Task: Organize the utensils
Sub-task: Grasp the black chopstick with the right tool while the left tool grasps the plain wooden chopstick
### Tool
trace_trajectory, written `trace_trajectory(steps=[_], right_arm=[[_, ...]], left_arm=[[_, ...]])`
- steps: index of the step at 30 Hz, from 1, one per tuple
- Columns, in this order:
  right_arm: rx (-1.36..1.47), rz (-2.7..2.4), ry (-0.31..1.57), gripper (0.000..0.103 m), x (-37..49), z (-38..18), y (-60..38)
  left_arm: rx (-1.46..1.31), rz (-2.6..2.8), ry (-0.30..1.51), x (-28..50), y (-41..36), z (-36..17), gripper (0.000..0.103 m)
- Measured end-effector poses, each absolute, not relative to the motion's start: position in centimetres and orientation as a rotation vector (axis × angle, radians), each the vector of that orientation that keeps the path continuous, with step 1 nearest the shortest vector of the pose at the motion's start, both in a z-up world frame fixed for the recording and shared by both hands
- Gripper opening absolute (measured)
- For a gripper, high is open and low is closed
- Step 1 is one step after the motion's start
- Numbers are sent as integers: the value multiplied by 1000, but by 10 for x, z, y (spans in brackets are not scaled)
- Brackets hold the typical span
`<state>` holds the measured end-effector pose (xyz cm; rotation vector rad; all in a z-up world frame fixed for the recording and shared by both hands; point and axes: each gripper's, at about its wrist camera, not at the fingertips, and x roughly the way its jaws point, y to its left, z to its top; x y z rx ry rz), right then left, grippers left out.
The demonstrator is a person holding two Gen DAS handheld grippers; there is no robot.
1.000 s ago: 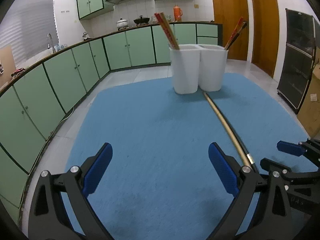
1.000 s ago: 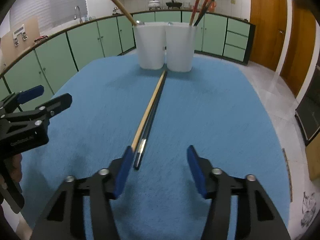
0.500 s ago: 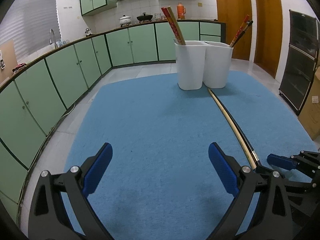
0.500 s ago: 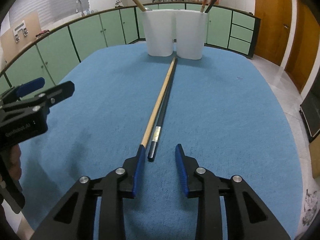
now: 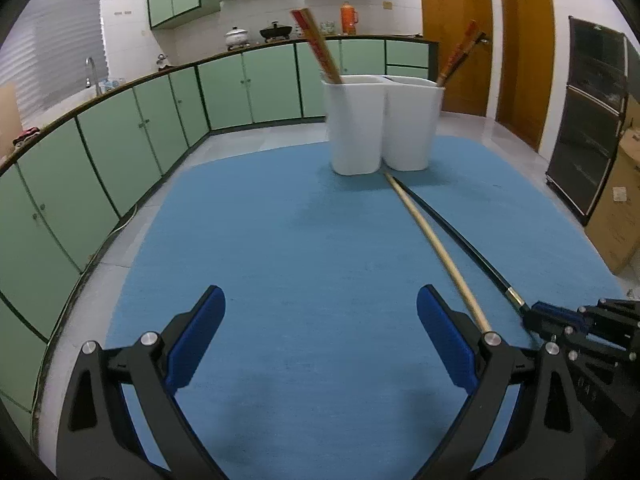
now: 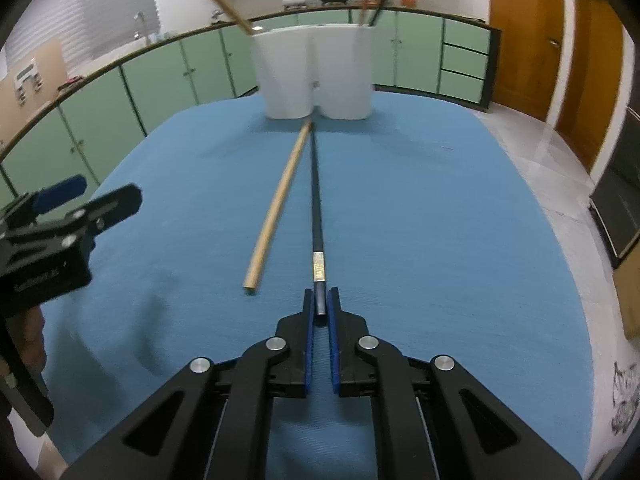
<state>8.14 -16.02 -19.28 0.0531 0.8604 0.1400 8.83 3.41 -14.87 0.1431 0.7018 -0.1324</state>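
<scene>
Two long chopsticks lie on the blue table mat (image 6: pixel 420 220), tips toward two white holders (image 6: pixel 316 74). My right gripper (image 6: pixel 319 300) is shut on the near end of the black chopstick (image 6: pixel 317 200), whose silver band sits just ahead of the pads. The wooden chopstick (image 6: pixel 276 204) lies free to its left. In the left wrist view the black chopstick (image 5: pixel 452 228) and wooden chopstick (image 5: pixel 432 240) run toward the holders (image 5: pixel 380 124), and the right gripper (image 5: pixel 540 314) shows at the right edge. My left gripper (image 5: pixel 316 344) stands open over bare mat, with nothing between its fingers.
Both holders have several chopsticks standing in them. The left gripper's body (image 6: pixel 60 236) and a hand show at the left of the right wrist view. Green cabinets (image 5: pixel 120 140) curve around the left, and a dark cabinet (image 5: pixel 592 128) and cardboard box stand at the right.
The right gripper's jaws closed from wide apart onto the black chopstick's near end. The black chopstick has shifted apart from the wooden one. The left gripper has stayed open.
</scene>
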Motion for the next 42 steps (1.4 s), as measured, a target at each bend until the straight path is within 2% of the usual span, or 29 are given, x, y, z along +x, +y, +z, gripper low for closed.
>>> trace_trajectory(steps=[15,18,21,25,26,32,37,39,42], right_arm=[[131,50,826,6,84,-188,-212],[143,54,824,6,87,-189,-215],[149,61,822,6,86,-191,-215],[160,69,822,6,86,-193,-217],[162,72,823,6,86,-193,-218],[173,76,829,6,87,-195,-219],[188,77,839,6,88,-199,-220],[195,80,843,6,89,-199,-221],[190,78,839,6,88,-197,-220]], left_arm=[[91,-256,796,85,-25,-177,93],[82,-255,823,87,-29,-183,81],[63,-259,862,92,-33,-189,78],[35,-252,895,95,-36,-195,62],[36,-247,897,95,-37,-196,62],[67,-250,893,92,-47,-195,46],[52,-245,891,94,-46,-196,14],[31,-248,894,96,-43,-196,7],[23,-253,895,96,-41,-194,7]])
